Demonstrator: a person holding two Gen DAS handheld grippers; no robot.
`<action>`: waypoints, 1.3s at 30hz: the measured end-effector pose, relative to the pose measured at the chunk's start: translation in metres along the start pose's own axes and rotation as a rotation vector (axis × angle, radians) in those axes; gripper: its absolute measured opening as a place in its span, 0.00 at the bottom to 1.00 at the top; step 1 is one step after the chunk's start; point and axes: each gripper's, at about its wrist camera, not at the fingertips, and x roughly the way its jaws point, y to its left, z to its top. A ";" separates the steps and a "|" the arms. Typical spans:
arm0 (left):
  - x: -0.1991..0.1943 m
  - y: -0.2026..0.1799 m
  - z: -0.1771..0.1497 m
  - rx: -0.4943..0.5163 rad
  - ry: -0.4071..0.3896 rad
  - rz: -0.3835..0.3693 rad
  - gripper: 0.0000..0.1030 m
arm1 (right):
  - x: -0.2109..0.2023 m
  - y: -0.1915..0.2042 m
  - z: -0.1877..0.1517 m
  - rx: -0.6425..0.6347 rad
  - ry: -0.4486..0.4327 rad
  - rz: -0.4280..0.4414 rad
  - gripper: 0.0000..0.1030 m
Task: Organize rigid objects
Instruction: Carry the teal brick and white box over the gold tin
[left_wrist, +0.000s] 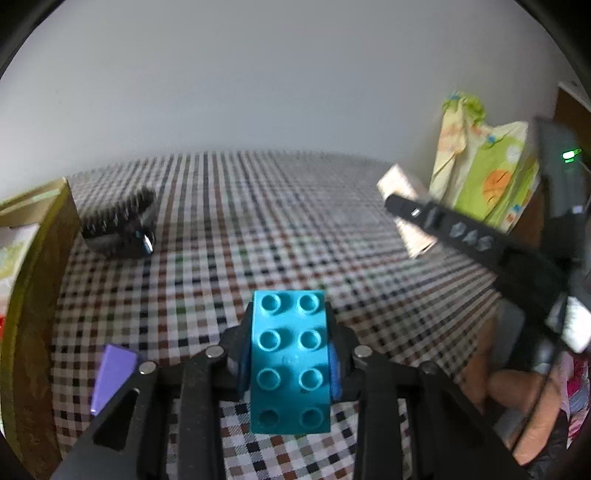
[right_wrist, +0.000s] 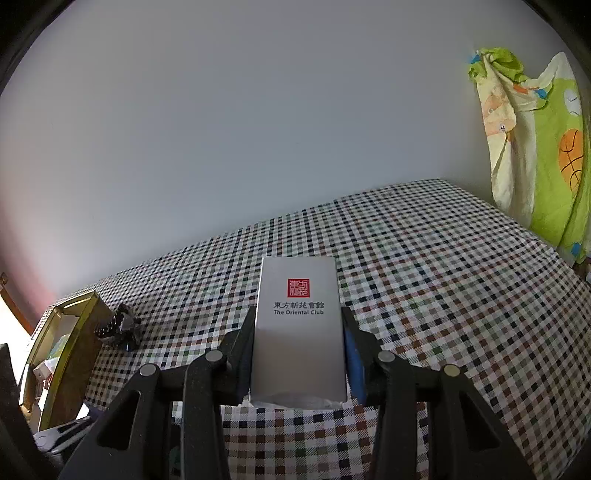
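Note:
My left gripper (left_wrist: 290, 354) is shut on a teal studded toy brick (left_wrist: 290, 360), held above the checkered tablecloth (left_wrist: 258, 221). My right gripper (right_wrist: 298, 343) is shut on a white card box printed "The Oriental Club" (right_wrist: 298, 332), held above the cloth. In the left wrist view the right gripper's body (left_wrist: 480, 240) shows at the right with the white box (left_wrist: 404, 206) in it. A black toothed hair clip (left_wrist: 120, 223) lies at the left; it also shows in the right wrist view (right_wrist: 118, 326). A purple flat piece (left_wrist: 110, 373) lies beside my left fingers.
An open wooden box with a yellow-green rim (left_wrist: 33, 258) stands at the table's left edge and holds several items; it also shows in the right wrist view (right_wrist: 66, 354). A green patterned cloth (right_wrist: 535, 147) hangs at the right by the wall.

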 end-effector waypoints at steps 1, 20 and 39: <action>-0.006 -0.001 0.000 0.010 -0.023 -0.009 0.29 | -0.001 0.000 0.000 0.000 -0.008 -0.001 0.42; -0.063 0.024 -0.005 0.079 -0.210 0.061 0.29 | -0.033 0.026 -0.014 -0.032 -0.154 -0.094 0.42; -0.122 0.087 -0.008 0.014 -0.291 0.176 0.29 | -0.045 0.115 -0.040 -0.070 -0.155 0.018 0.43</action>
